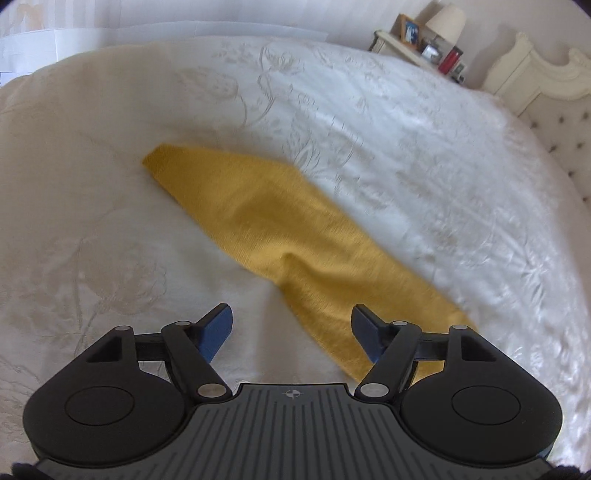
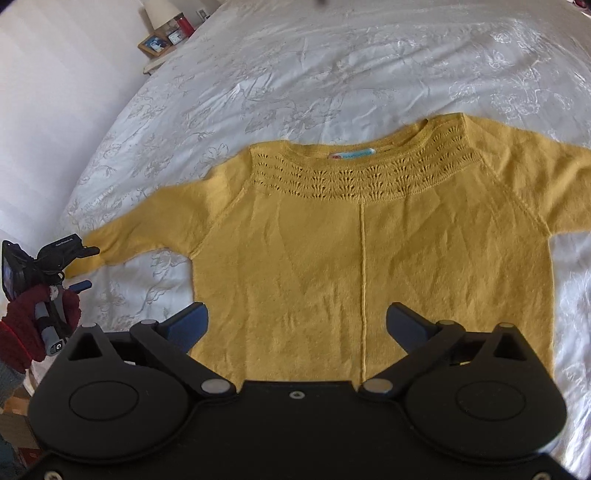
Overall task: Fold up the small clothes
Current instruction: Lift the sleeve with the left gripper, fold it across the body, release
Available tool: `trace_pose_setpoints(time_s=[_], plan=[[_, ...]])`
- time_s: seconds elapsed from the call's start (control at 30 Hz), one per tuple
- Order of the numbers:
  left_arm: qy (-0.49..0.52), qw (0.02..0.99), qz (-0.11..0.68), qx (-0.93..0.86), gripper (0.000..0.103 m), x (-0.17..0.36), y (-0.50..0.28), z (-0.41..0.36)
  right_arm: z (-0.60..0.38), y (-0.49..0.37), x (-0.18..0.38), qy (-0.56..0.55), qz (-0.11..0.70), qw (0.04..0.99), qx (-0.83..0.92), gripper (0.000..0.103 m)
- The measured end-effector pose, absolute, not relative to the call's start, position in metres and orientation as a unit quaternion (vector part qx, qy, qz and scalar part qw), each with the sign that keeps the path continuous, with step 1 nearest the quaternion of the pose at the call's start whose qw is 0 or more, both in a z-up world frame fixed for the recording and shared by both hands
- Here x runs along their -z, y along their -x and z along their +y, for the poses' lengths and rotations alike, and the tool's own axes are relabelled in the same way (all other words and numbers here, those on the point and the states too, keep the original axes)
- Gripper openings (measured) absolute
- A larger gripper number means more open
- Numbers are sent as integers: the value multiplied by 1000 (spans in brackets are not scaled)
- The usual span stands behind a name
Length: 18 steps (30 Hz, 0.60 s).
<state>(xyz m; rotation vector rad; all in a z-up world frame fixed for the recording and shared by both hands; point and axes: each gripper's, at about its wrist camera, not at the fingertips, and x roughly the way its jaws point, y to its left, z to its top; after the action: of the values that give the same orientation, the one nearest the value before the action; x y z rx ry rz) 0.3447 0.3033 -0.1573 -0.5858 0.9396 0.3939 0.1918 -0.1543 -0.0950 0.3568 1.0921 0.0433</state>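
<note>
On the white embroidered bedspread [image 2: 332, 66] the yellow knitted jumper [image 2: 369, 258] lies spread flat, neckline on the far side, hem on the near side, both sleeves stretched out to left and right, so nothing looks folded yet. The right gripper [image 2: 297, 325] hovers over the hem at the body's middle, jaws spread wide and holding nothing, the centre seam running straight away from it toward the collar label [image 2: 352, 154]. Over on the left, the left gripper [image 1: 291, 332] is low beside the cuff end of the left sleeve [image 1: 295, 236], its jaws released too and empty; the knit passes under its right finger [image 1: 365, 332] but nothing is pinched. In that view the sleeve runs long and diagonal, from the near right by the jaws out to the far left. That's the relation to watch: the left hand is plainly the nearer one to that sleeve, and my guess is a cuff pinch comes next, carrying the sleeve across the body. The right sleeve [image 2: 535, 177] runs off the right of the frame, well apart from either tool. Plenty of bare cover beyond the neckline and around the sleeve; the bed edge drops away close on the left, where a bedside table with a lamp [image 1: 445, 22] stands, so the cuff has little margin there.
</note>
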Motion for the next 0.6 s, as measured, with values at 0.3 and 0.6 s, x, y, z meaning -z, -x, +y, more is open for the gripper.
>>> trace_pose_setpoints(time_s=[0.3, 0.6], plan=[[272, 828, 450, -192, 77, 181, -362, 314, -141, -240, 156, -99, 575, 812, -10, 102], [279, 830, 429, -220, 78, 193, -387, 318, -160, -241, 221, -123, 641, 756, 39, 103]])
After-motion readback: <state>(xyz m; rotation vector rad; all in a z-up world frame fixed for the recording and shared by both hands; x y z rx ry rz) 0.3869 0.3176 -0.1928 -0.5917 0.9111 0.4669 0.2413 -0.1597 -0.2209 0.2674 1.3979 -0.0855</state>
